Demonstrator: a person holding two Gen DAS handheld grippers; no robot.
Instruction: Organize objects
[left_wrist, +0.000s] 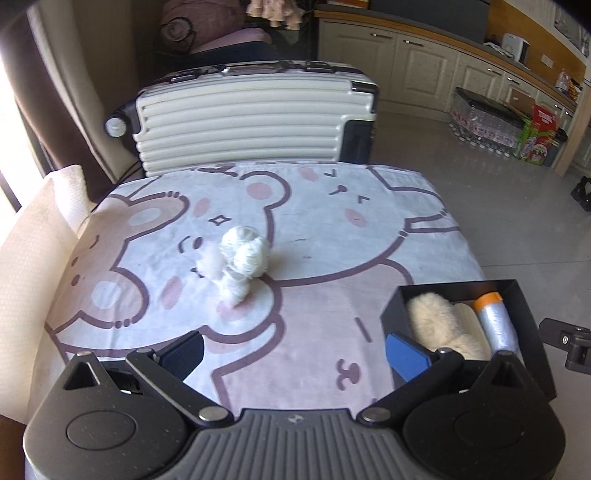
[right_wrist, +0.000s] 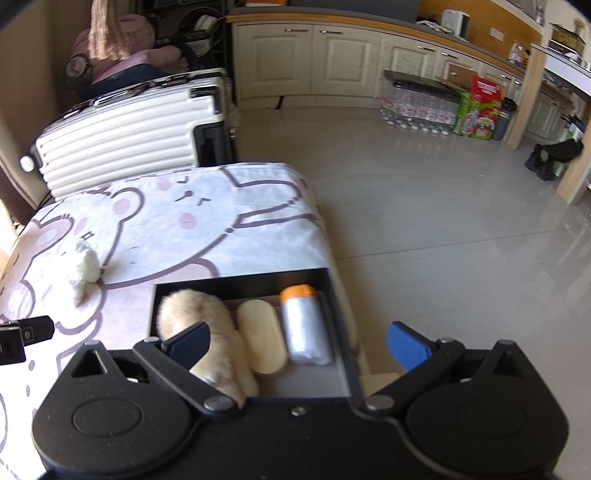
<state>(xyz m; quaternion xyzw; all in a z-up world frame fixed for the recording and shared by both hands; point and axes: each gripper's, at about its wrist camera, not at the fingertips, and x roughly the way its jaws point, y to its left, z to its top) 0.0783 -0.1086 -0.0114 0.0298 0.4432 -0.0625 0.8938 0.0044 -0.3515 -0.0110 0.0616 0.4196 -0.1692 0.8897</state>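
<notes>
A white yarn toy (left_wrist: 240, 264) lies in the middle of the cartoon-bear blanket (left_wrist: 332, 229); it also shows at the left in the right wrist view (right_wrist: 85, 268). A black box (left_wrist: 524, 306) at the table's right edge holds a cream fluffy toy (left_wrist: 436, 325), a beige oval pad (right_wrist: 260, 336) and a silver roll with an orange cap (right_wrist: 303, 325). My left gripper (left_wrist: 295, 350) is open and empty, in front of the yarn toy. My right gripper (right_wrist: 297, 347) is open and empty, just above the box (right_wrist: 240, 286).
A white ribbed suitcase (left_wrist: 243, 122) stands behind the table. A cream towel (left_wrist: 33, 258) lies at the left. Bottled water packs (right_wrist: 421, 107) and colourful cartons (right_wrist: 480, 107) stand on the tiled floor by the kitchen cabinets (right_wrist: 332, 62).
</notes>
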